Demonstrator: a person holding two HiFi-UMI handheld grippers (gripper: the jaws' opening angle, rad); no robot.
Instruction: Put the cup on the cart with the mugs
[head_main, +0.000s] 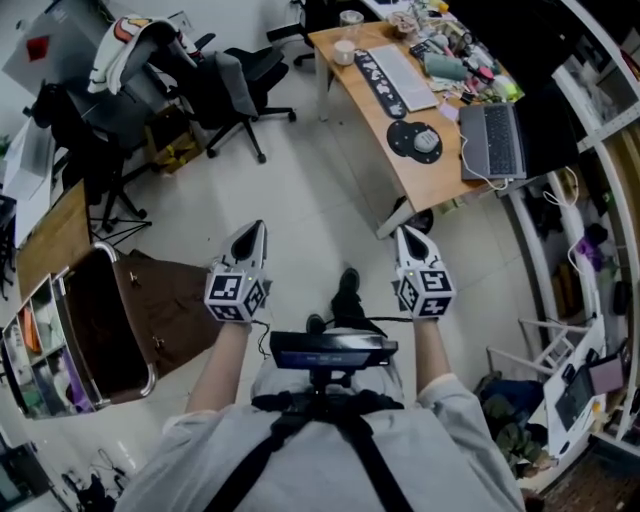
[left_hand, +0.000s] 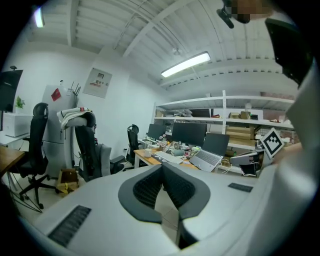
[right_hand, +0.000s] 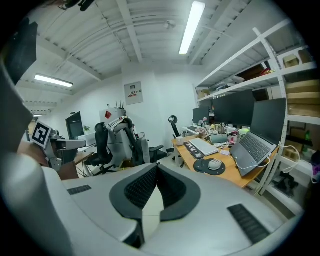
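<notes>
**White cup (head_main: 344, 52) sits on the wooden surface (head_main: 378, 125)**

It stands at the far end, beside a keyboard (head_main: 402, 77). The left gripper (head_main: 250, 238) and right gripper (head_main: 410, 240) are over the floor, well apart from the cup. Both are closed and hold nothing.

1. The desk (head_main: 372, 120) stands at 1 o'clock from the person and runs away toward 12.
2. On the desk, the cup (head_main: 344, 52) sits at the far end, at 10 o'clock from the keyboard (head_main: 403, 76).
3. The mouse (head_main: 425, 142) lies at 5 o'clock from the keyboard, with the laptop (head_main: 492, 140) just beside it at 3 o'clock.
4. The office chairs (head_main: 235, 75) stand at 11 o'clock, well apart from the desk.
5. The cart (head_main: 95, 330) stands at 9 o'clock, near the person's left side.
6. The shelving (head_main: 600, 90) rises at 2 o'clock, behind the laptop.
</notes>
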